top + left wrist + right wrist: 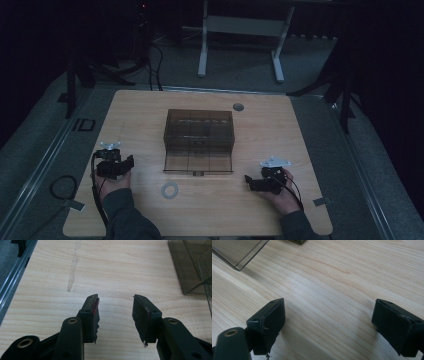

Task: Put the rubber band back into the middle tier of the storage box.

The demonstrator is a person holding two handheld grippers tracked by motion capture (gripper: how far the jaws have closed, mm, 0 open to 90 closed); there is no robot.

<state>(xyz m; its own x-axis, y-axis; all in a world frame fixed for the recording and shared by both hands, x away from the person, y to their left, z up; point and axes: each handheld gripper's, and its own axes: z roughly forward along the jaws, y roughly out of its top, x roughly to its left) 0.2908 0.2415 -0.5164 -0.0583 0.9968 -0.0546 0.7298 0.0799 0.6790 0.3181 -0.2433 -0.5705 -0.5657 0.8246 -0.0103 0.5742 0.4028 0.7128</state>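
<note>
Two grippers, left gripper [131,162], right gripper [247,179], jaws apart, empty

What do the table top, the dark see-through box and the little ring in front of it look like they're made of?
Table top: wood or wood-look laminate, pale with a matte finish; long grain lines show in both gripper views. Box: probably smoke-tinted clear plastic, glossy; the table shows through its walls. Ring: pale grey and flat; too small to tell, perhaps tape or plastic.
</note>
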